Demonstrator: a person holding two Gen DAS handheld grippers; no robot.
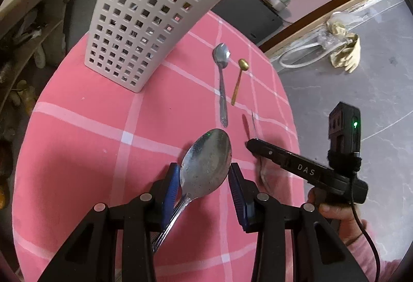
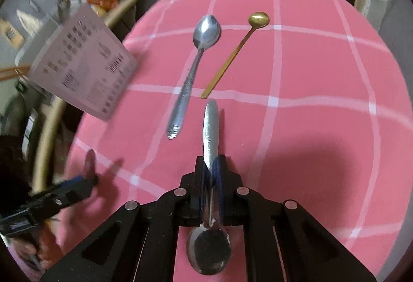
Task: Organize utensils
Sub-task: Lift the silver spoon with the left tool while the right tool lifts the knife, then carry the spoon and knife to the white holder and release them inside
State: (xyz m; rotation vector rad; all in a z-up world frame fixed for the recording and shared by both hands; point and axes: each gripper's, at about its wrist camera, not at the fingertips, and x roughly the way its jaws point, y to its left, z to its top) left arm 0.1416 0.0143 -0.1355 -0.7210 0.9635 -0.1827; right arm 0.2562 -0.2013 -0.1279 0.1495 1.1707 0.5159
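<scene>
Utensils: we carry a large steel spoon [image 1: 205, 166] wedged between our left gripper [image 1: 204, 187] pads, another spoon [image 2: 211, 166] clamped by its handle in our right gripper [image 2: 211, 178], lettered "DAS", probably bound for the perforated white holder [image 1: 155, 11]; a steel teaspoon [image 2: 196, 65] and gold spoon [image 2: 237, 49] lie beyond on the pink checked tablecloth [image 2: 322, 62].

Black claws [image 1: 204, 186], blue pads [image 1: 170, 191], pink sleeve [image 1: 371, 251]

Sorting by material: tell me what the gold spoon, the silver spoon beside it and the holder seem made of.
Gold spoon: probably gold-coloured metal, satin sheen. Silver spoon: likely polished steel, mirror glints. Holder: apparently matt white plastic, with a grid of square holes.
</scene>
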